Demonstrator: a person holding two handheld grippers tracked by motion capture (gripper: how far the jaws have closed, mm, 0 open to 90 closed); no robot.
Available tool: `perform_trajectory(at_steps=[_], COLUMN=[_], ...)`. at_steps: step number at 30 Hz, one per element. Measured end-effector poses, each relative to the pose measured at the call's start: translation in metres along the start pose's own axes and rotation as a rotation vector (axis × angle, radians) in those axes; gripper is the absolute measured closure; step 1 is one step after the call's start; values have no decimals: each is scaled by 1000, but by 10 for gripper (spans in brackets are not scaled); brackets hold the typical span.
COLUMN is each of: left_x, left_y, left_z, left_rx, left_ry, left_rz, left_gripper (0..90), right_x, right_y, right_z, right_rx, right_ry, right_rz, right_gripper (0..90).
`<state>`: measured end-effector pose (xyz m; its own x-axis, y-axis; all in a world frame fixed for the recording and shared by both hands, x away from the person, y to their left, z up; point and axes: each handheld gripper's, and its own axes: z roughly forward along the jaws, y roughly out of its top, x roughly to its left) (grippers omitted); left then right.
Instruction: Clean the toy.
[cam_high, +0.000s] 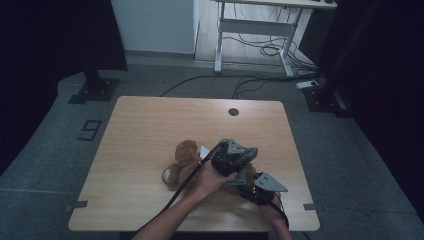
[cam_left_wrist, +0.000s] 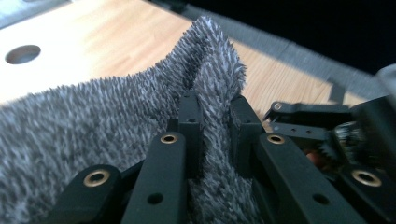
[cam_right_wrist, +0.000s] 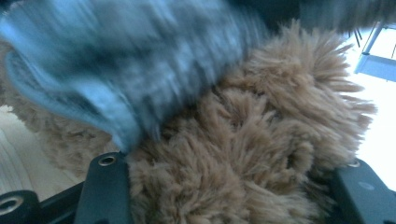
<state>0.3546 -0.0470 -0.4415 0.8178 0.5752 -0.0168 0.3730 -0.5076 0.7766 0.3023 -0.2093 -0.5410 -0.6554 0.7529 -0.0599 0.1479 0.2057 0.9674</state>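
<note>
While my right gripper (cam_high: 250, 192) clamps the brown teddy bear (cam_right_wrist: 243, 154) at the table's (cam_high: 145, 145) near edge, my left gripper (cam_left_wrist: 215, 135) pinches a fold of the grey fuzzy garment (cam_left_wrist: 93, 121) over it. Dressing looks barely begun, I'd judge. Beyond my hands, how much cloth sits on the bear is hidden, and the right gripper view is blurred.

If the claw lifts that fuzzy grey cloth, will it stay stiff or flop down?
Probably flop: the grey fuzzy cloth already folds into a soft ridge where the left claw pinches it. It looks light and thin, and its nap should grip rather than slip. It drapes over the brown teddy bear.
</note>
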Motion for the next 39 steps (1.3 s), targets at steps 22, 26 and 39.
perform_trajectory(at_steps=[22, 26, 39], left_x=[105, 115, 123], left_y=[-79, -98, -104], left_z=[-78, -92, -96], left_rx=[-73, -88, -84], left_ry=[75, 89, 68], left_rz=[-281, -310, -346], left_gripper=[779, 778, 776], right_x=[1, 1, 1], right_y=[0, 0, 6], right_z=[2, 2, 7], right_rx=[-6, -6, 1], right_ry=[2, 3, -1], right_rz=[3, 2, 12], right_gripper=[414, 414, 465])
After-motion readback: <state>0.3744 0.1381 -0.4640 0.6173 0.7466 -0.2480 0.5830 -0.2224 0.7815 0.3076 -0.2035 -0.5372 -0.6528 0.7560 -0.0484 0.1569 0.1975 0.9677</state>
